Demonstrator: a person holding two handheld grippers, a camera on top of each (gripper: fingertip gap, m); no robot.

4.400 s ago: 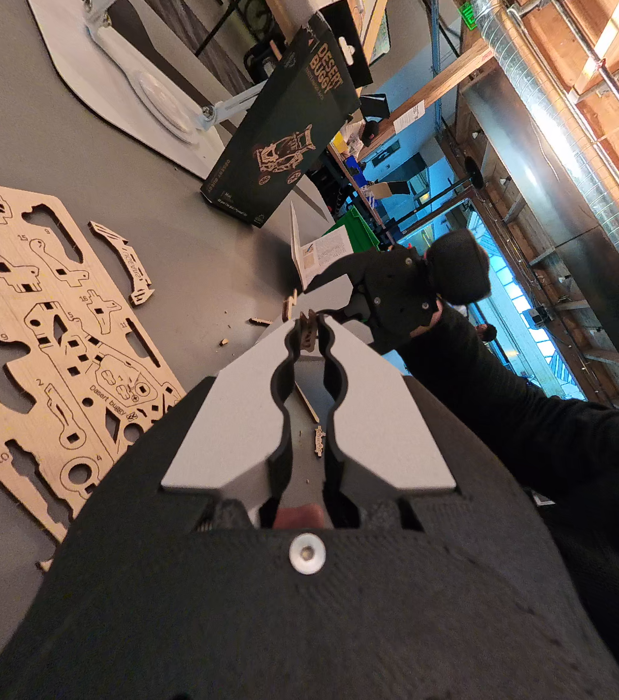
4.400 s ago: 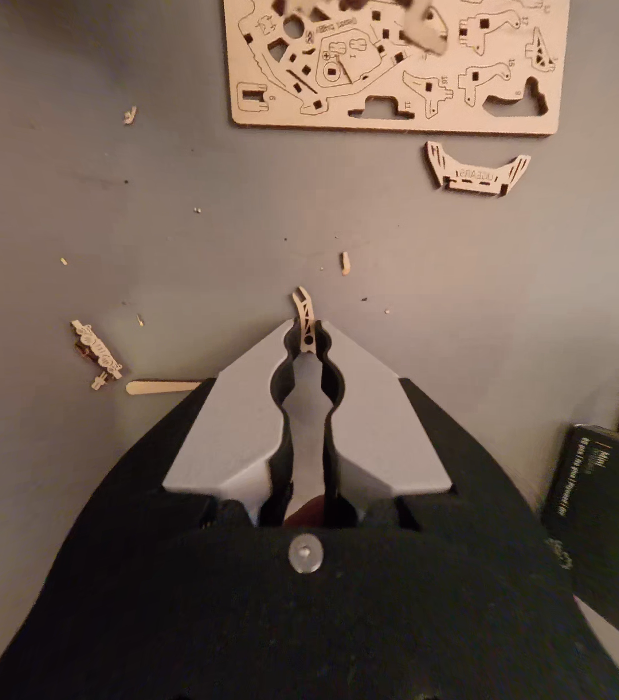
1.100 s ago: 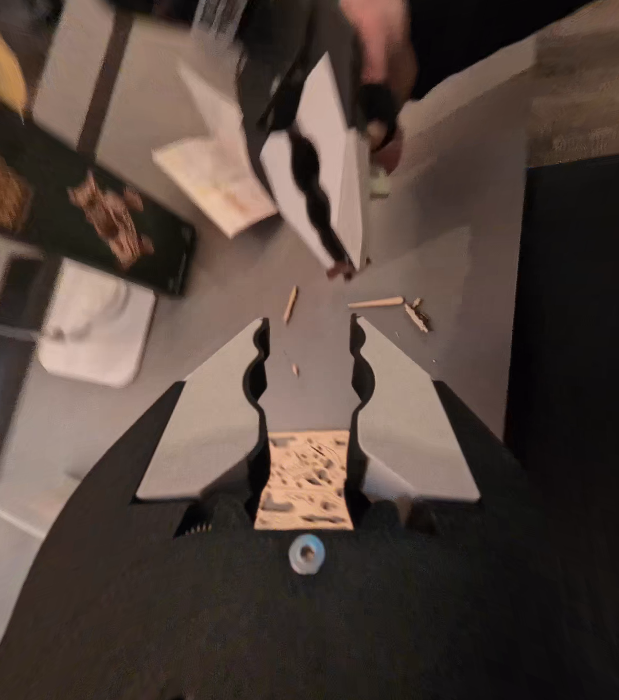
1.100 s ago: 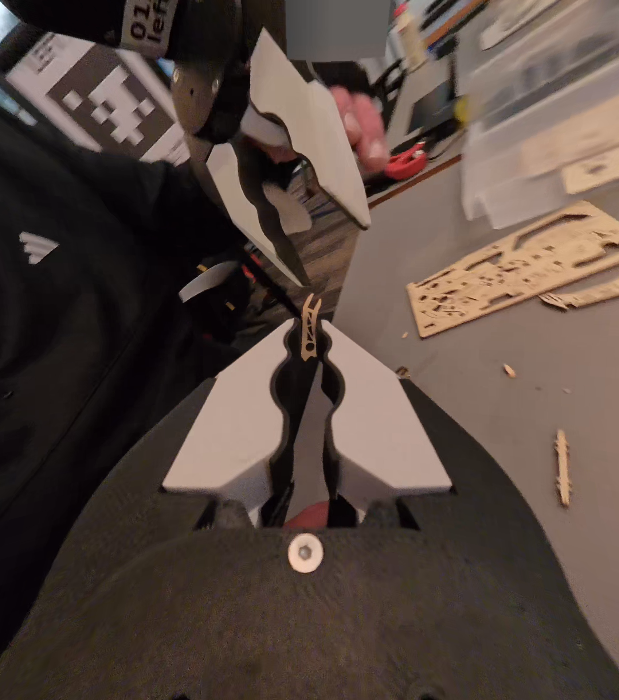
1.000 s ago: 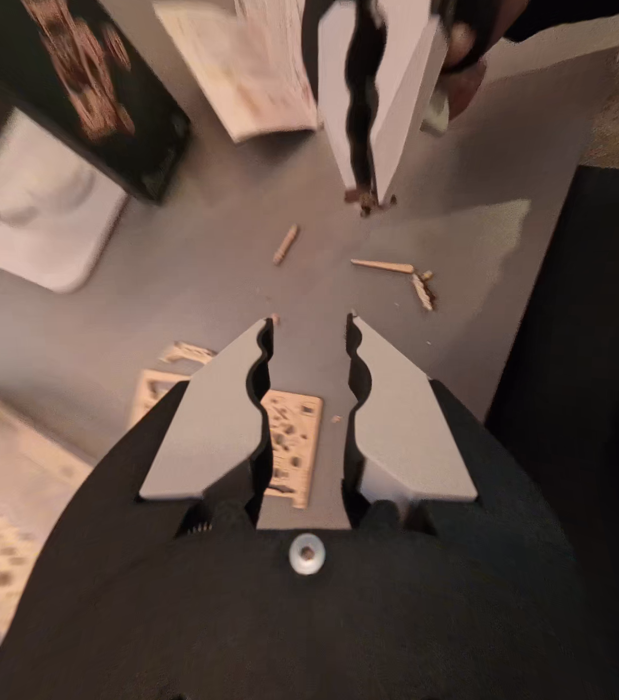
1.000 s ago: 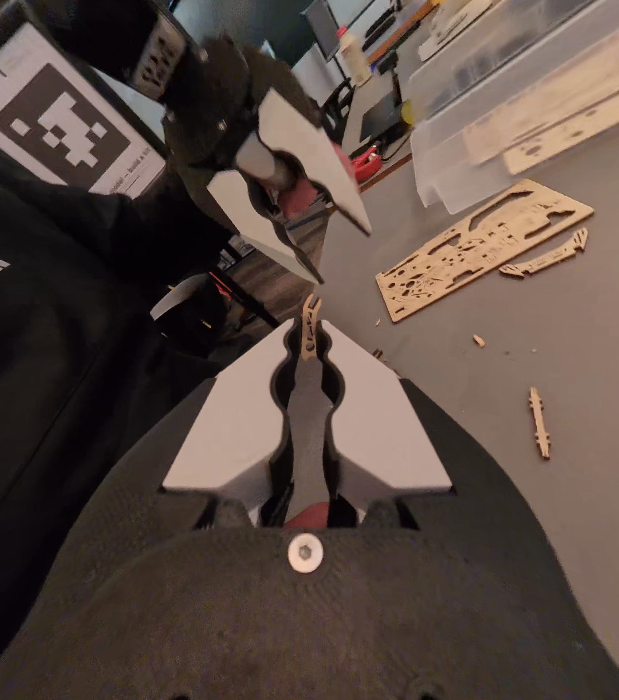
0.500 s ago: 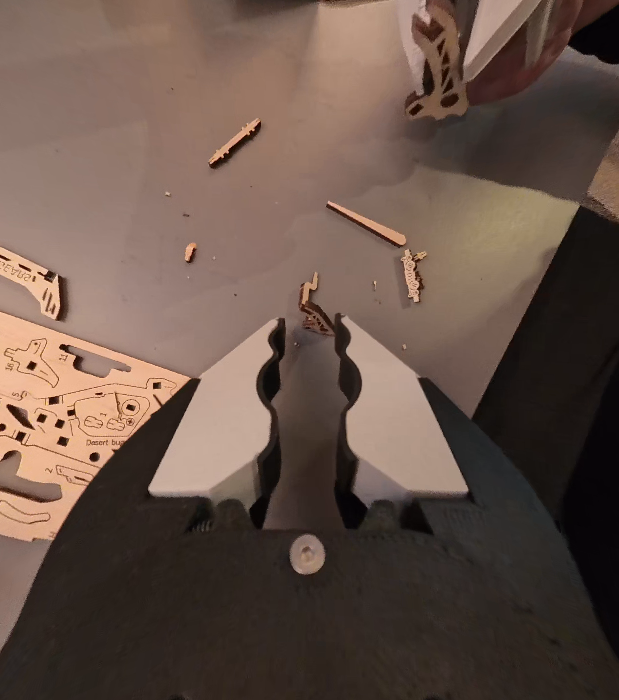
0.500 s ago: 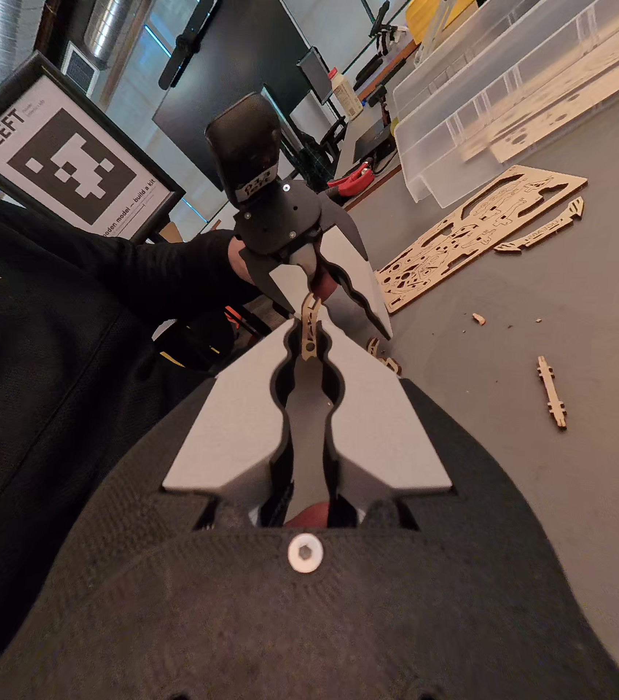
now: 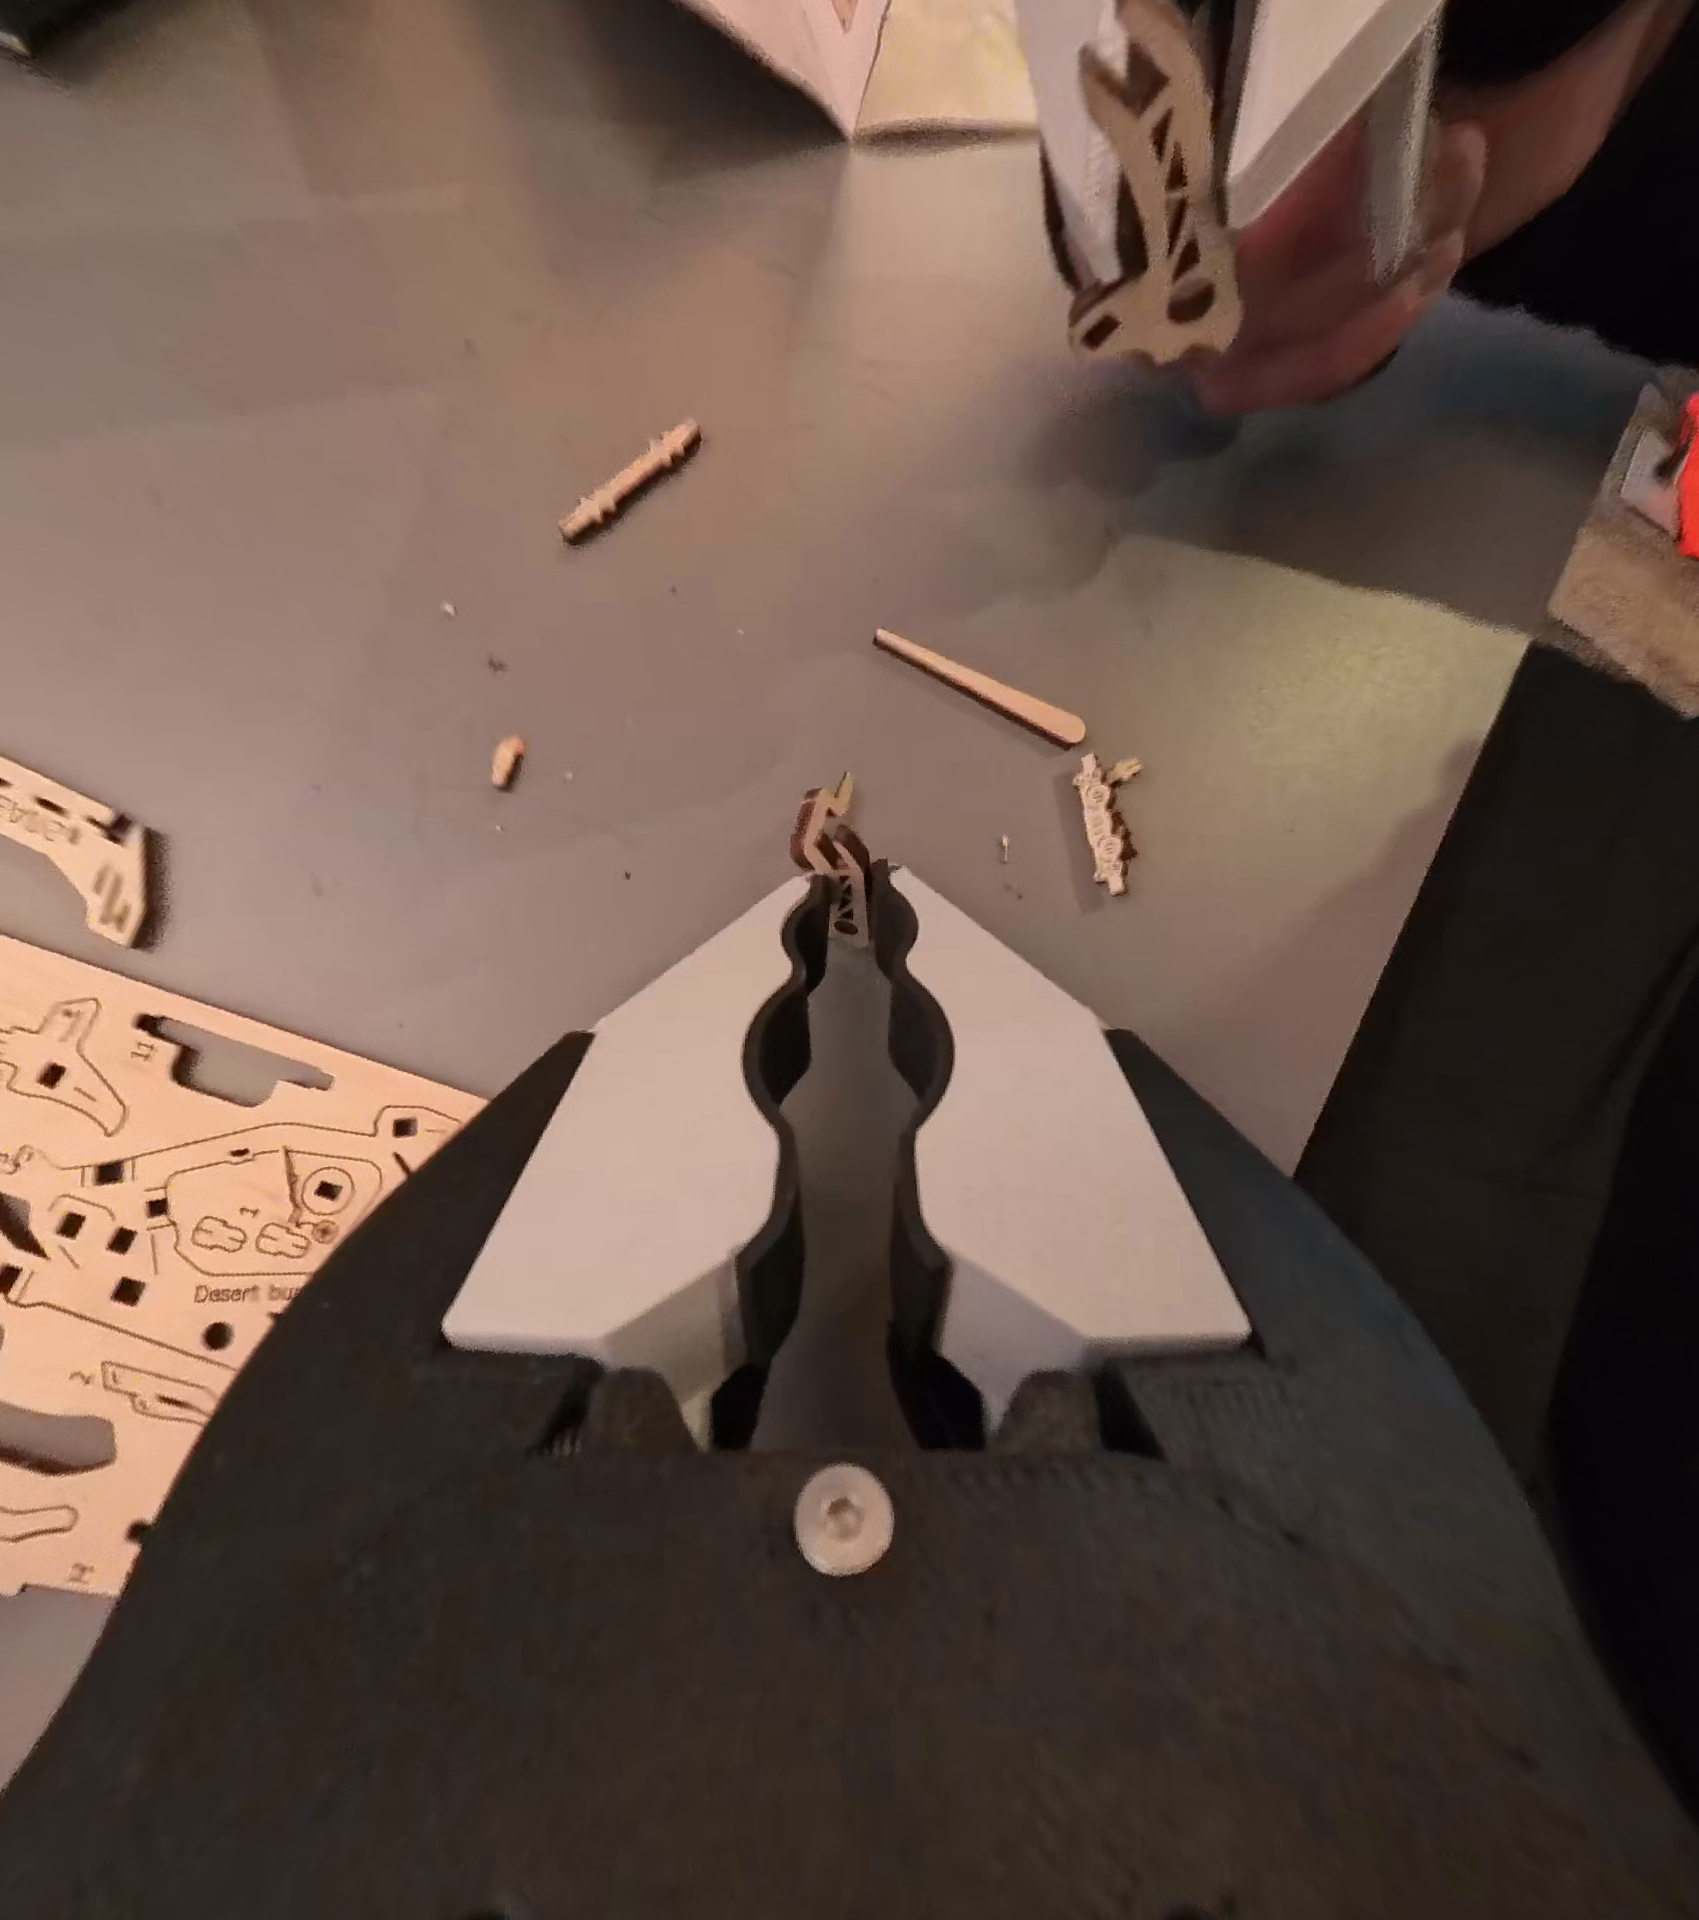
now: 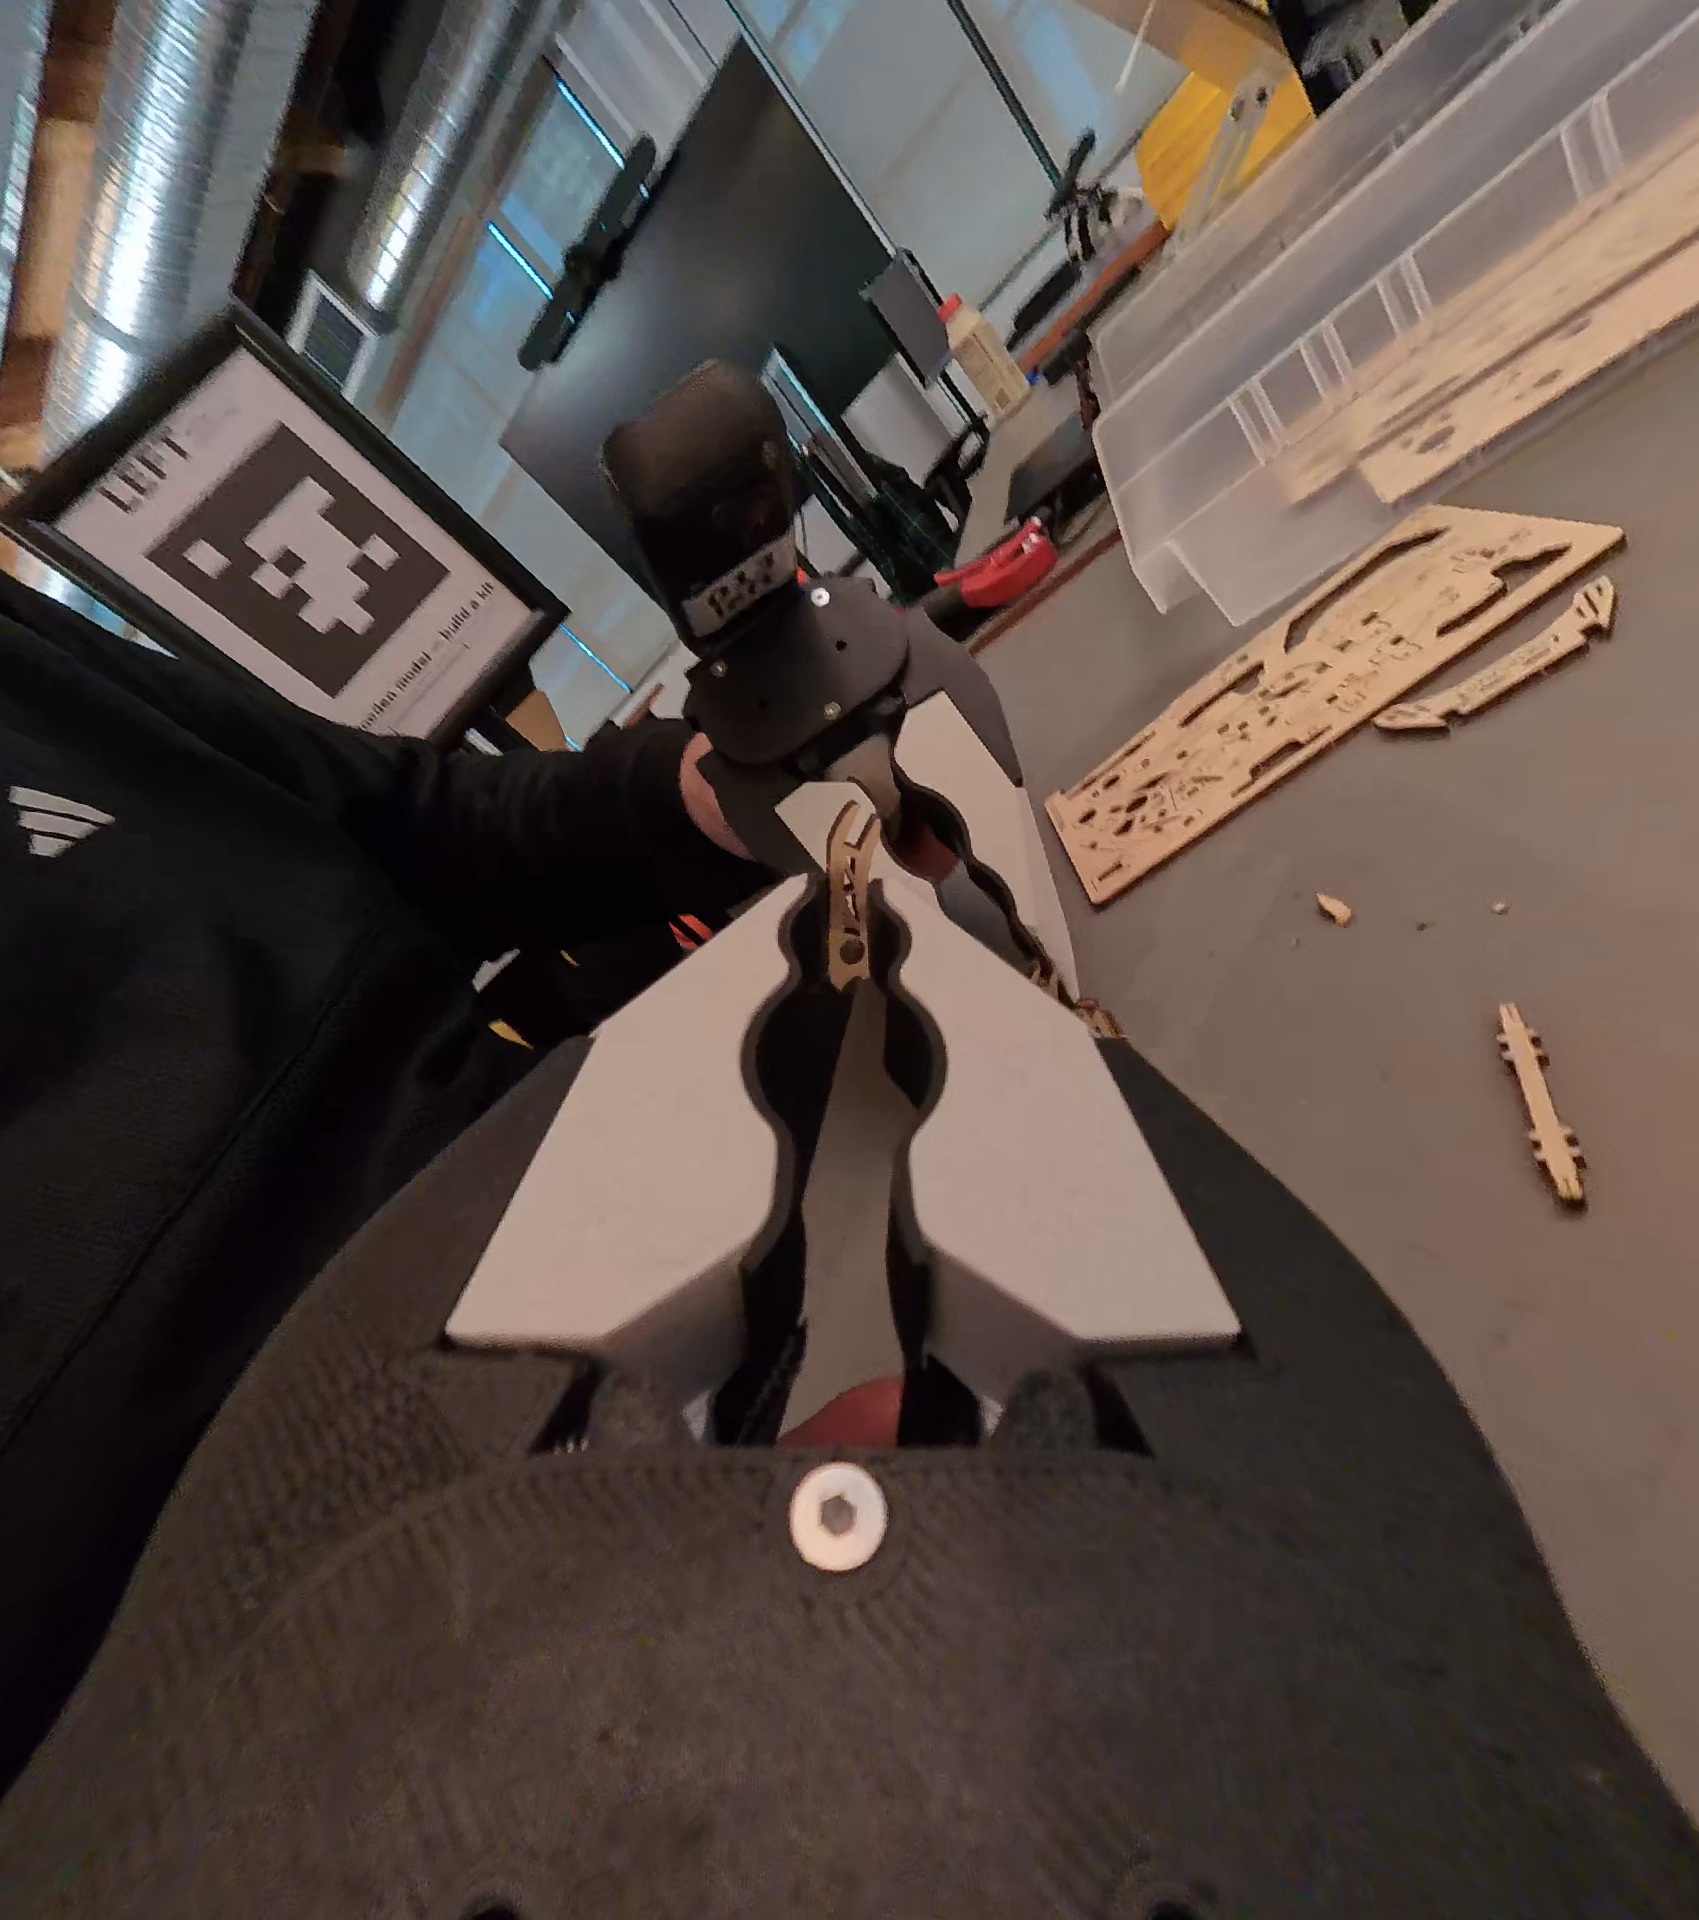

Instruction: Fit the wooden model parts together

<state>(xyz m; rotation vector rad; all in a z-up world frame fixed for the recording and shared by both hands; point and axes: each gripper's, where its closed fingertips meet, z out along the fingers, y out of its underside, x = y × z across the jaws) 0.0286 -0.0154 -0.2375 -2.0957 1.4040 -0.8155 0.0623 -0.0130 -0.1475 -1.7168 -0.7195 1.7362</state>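
Half a second back the left claw [image 9: 843,896] stood parted just short of a small wooden model part [image 9: 829,847] on the grey bench [image 9: 305,364]; its jaws have since drawn in and now pinch that part at the very tips, the piece standing up and poking out ahead of them. From the right wrist view the same claw [image 10: 1053,971] leans down to the bench with the part at its tips, though how the pads sit there cannot be told from that side.

Unchanged is the right claw [image 10: 847,914], clamped on a thin, pale wooden strut [image 10: 847,904] with cut-out holes, both pads pressed to its flat faces and the forked end rising past the tips. Seen from the left claw, it hangs ahead and to the right, blurred, with the strut [image 9: 1151,208] pointing down from it.

Ahead and left of the left claw lie a notched stick [image 9: 629,480] and a small chip [image 9: 506,761]; ahead and right lie a tapered wooden stick [image 9: 980,688] and a tiny engraved piece [image 9: 1105,826]. Beside the claw's left flank sits the laser-cut parts sheet [image 9: 97,1195], with a loose curved bracket [image 9: 24,821] just beyond it.
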